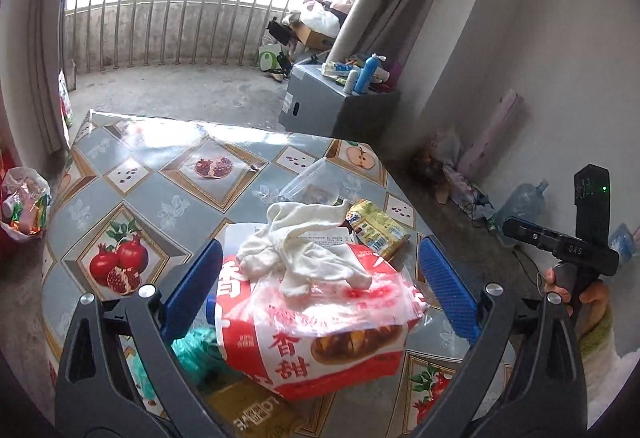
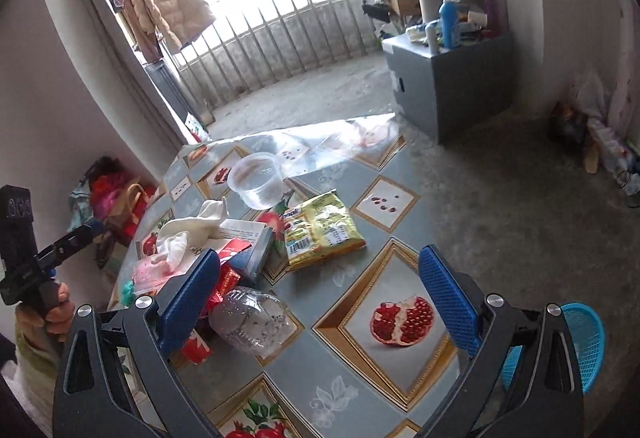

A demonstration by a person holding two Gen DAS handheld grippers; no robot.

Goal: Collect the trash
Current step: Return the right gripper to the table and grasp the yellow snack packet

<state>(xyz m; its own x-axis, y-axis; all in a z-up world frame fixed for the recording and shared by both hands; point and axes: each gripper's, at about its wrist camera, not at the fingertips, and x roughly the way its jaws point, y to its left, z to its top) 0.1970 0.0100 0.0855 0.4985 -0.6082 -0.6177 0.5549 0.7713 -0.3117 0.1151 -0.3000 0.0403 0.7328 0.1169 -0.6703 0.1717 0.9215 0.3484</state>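
A heap of trash lies on a table (image 1: 132, 197) with a fruit-print cover. In the left wrist view a red and white snack bag (image 1: 320, 338) sits on top, with a white glove (image 1: 304, 250) draped over it. My left gripper (image 1: 320, 278) hovers open above that bag, its blue pads wide apart. A yellow packet (image 2: 324, 230), a clear plastic cup (image 2: 258, 177) and a crushed clear bottle (image 2: 252, 322) lie to the right of the heap. My right gripper (image 2: 320, 298) is open over the table (image 2: 400, 390), nothing between its pads.
A blue mesh basket (image 2: 584, 346) stands beside the table on the right. A full white bag of wrappers (image 1: 24, 205) sits on the floor to the left. A grey cabinet (image 1: 320, 105) with bottles stands beyond the table. Balcony railing lies behind.
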